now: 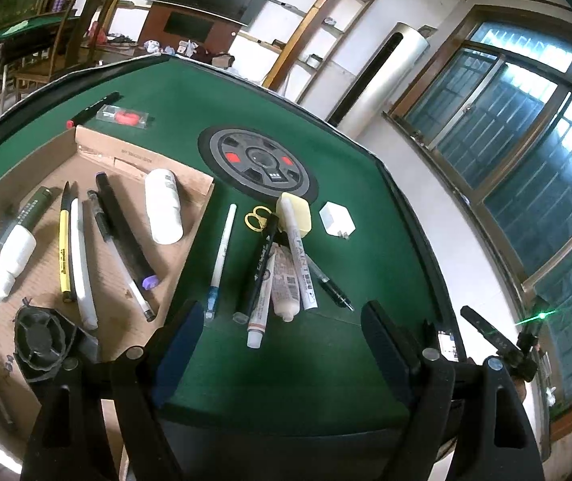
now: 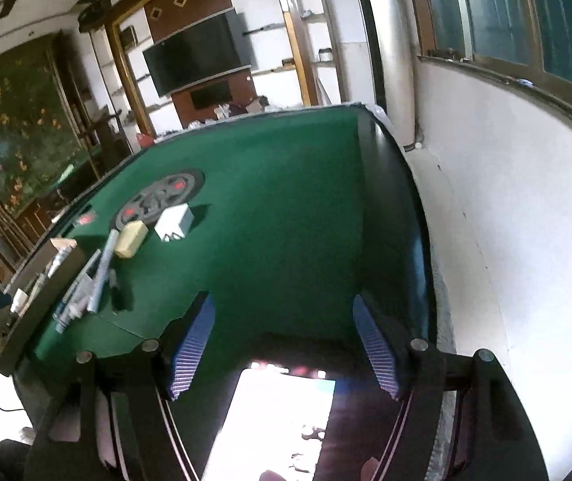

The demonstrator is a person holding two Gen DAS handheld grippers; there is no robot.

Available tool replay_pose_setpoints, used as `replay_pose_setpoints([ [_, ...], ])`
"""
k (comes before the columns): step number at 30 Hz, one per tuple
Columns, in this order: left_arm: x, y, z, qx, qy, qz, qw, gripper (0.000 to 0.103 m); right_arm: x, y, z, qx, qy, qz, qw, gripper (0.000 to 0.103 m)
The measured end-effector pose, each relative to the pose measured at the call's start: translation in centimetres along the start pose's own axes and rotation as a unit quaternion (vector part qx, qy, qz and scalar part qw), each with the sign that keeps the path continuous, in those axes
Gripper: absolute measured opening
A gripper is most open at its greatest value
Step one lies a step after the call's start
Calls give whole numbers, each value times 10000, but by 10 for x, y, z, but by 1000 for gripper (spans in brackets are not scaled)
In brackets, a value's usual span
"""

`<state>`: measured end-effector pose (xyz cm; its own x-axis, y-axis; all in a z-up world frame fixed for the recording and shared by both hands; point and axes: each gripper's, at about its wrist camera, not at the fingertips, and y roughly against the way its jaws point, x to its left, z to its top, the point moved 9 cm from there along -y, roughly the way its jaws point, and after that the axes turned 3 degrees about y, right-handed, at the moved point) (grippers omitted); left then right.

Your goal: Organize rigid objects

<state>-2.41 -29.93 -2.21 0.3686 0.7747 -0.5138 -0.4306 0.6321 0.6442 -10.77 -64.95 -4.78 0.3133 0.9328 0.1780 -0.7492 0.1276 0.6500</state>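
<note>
A cardboard tray [image 1: 189,184] lies on the left of the green table [image 1: 286,360] and holds several pens, a black marker [image 1: 123,228] and two white bottles [image 1: 161,210]. To its right lie a white pen [image 1: 220,258], a black marker [image 1: 260,266], a white tube [image 1: 262,304], a paint marker [image 1: 300,260], yellow scissors [image 1: 254,217], a yellow eraser [image 1: 296,212] and a white charger [image 1: 337,219]. My left gripper [image 1: 282,344] is open and empty just short of this pile. My right gripper [image 2: 284,344] is open and empty over the table's near right edge; the pile [image 2: 97,276] is far to its left.
A round black control panel [image 1: 258,162] sits in the table's middle. A red item in a clear packet [image 1: 125,117] and a black pen [image 1: 93,109] lie beyond the tray. A bright phone screen [image 2: 274,421] lies below my right gripper. A wall [image 2: 506,240] is close on the right.
</note>
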Motion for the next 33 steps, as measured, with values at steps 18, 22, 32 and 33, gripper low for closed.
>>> replay_pose_setpoints([
  [18, -1, -5, -2, 99, -17, 22, 9999, 84, 10, -9, 19, -136, 179, -29, 9997, 71],
  [22, -6, -8, -5, 158, -125, 7, 9998, 84, 9, -12, 11, -20, 148, -48, 9999, 71],
  [32, 1, -5, -4, 130, -32, 35, 9999, 84, 19, -18, 27, -66, 196, 10, 9998, 71],
  [33, 0, -5, -4, 139, -41, 32, 9999, 84, 22, -18, 30, -68, 217, 27, 9997, 71],
])
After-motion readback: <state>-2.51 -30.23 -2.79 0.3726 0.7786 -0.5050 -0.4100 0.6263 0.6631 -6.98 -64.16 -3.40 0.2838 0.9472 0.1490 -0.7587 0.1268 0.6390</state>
